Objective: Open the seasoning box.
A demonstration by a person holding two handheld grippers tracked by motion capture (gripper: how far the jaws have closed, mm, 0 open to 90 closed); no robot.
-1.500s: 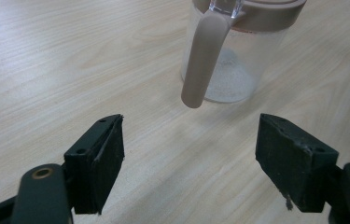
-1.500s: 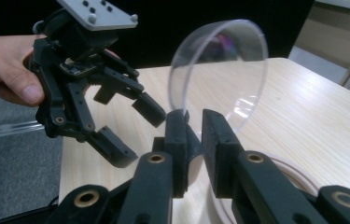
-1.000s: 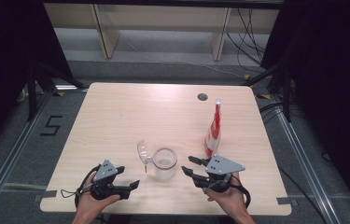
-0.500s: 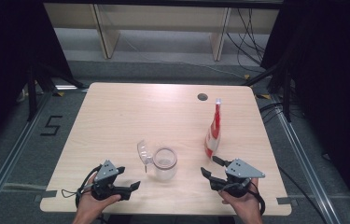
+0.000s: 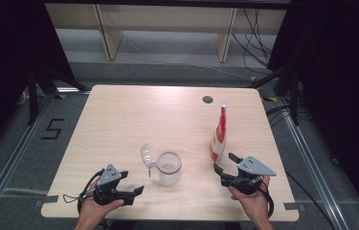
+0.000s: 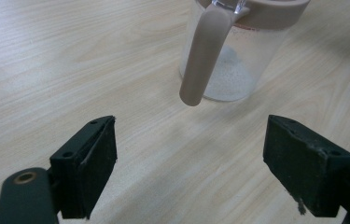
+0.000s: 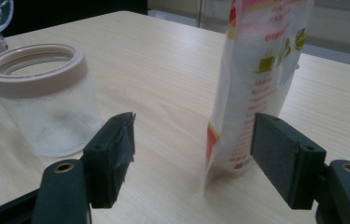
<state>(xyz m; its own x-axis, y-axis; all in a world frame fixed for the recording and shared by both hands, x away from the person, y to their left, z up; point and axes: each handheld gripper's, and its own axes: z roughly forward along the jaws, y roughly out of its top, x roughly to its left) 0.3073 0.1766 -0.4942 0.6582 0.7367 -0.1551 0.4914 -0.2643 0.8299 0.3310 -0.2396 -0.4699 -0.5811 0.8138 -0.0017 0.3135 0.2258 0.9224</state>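
A clear jar (image 5: 169, 167) with a beige rim and handle stands near the table's front middle, its clear lid (image 5: 147, 154) flipped open to the left. To its right a red-and-white bag (image 5: 218, 136) stands upright. My left gripper (image 5: 133, 182) rests open at the front left. In the left gripper view the jar (image 6: 238, 46) and its handle (image 6: 203, 60) lie a little beyond my open left gripper (image 6: 189, 154). My right gripper (image 5: 224, 162) has just been opening. Its pads touch nothing. The bag (image 7: 256, 79) stands just ahead of my right gripper (image 7: 191, 149), with the jar (image 7: 46, 98) off to the left.
The light wooden table (image 5: 143, 110) has a dark round hole (image 5: 207, 99) near its far edge. Metal rails run along the floor on both sides. Shelving stands beyond the far edge.
The right hand has slid to the right and a little toward the near edge, away from the jar, and its jaws stand wider apart. The left hand, jar and bag have stayed put.
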